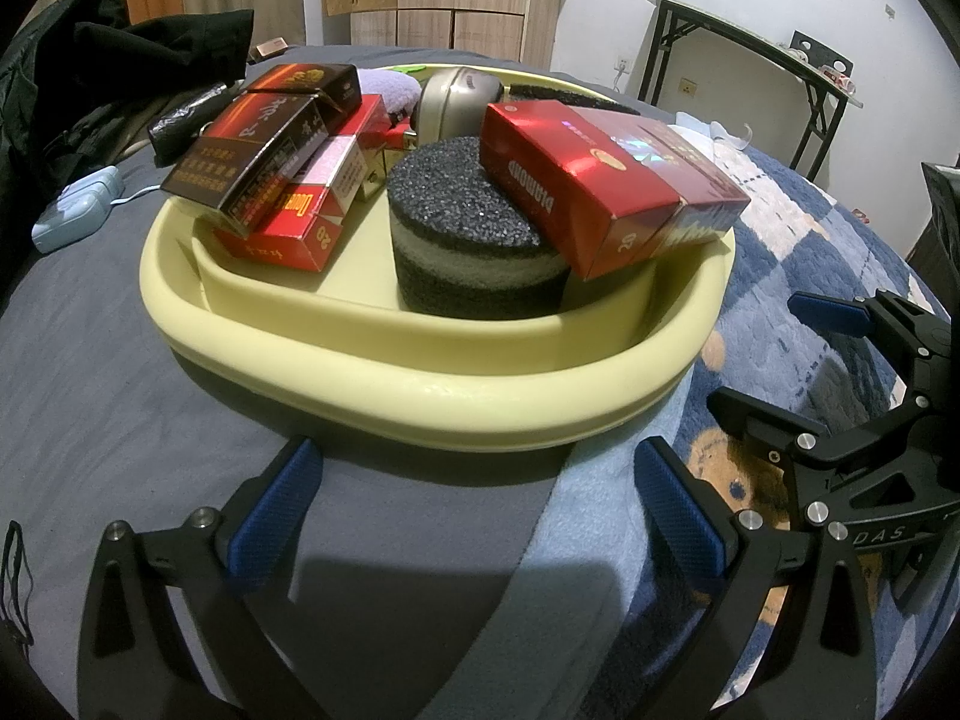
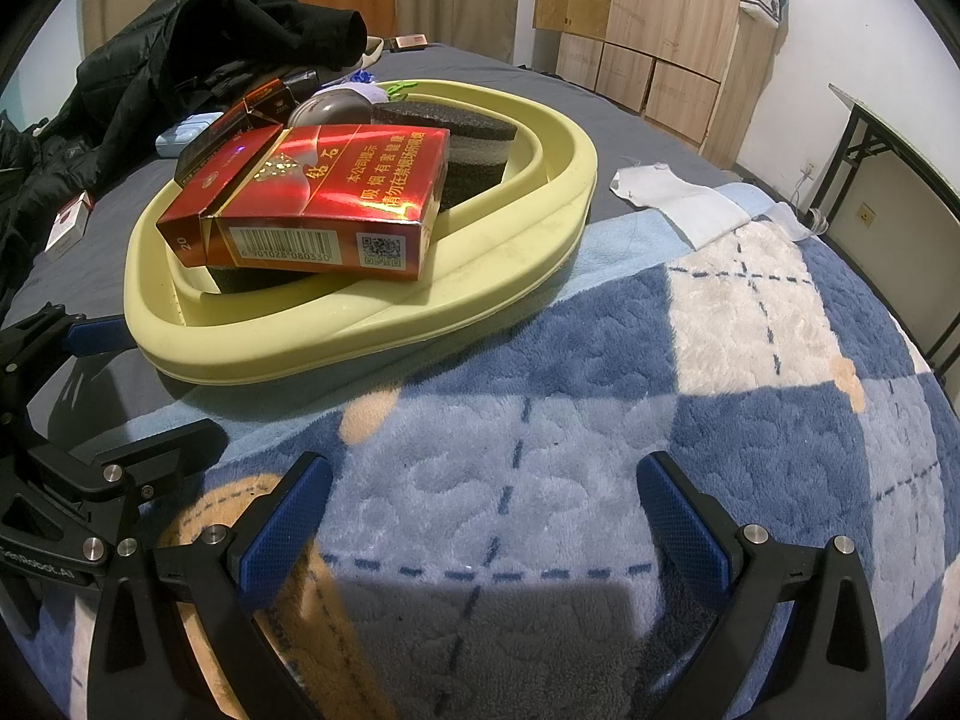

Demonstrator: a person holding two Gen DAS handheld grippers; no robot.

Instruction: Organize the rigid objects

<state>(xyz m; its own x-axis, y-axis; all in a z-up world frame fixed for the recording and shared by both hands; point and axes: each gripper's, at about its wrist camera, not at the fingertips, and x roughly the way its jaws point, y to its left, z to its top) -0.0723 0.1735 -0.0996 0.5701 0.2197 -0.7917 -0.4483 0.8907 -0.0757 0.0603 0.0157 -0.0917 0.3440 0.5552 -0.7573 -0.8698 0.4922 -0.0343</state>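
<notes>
A pale yellow tray (image 1: 360, 354) sits on the bed and also shows in the right wrist view (image 2: 372, 324). It holds a round dark sponge (image 1: 474, 240), a red cigarette box (image 1: 600, 186) leaning on the sponge, a stack of red and brown cigarette boxes (image 1: 270, 162) at its left, and a metal tin (image 1: 462, 96) at the back. The red box (image 2: 324, 204) faces the right wrist view. My left gripper (image 1: 474, 510) is open and empty in front of the tray. My right gripper (image 2: 480, 516) is open and empty over the blanket; it also shows in the left wrist view (image 1: 780, 354).
A blue checked blanket (image 2: 660, 360) covers the right of the bed. Black clothing (image 2: 180, 48) is piled at the back left. A light blue case (image 1: 78, 210) and a small white box (image 2: 69, 228) lie left of the tray. A folding table (image 1: 750, 54) stands at the right.
</notes>
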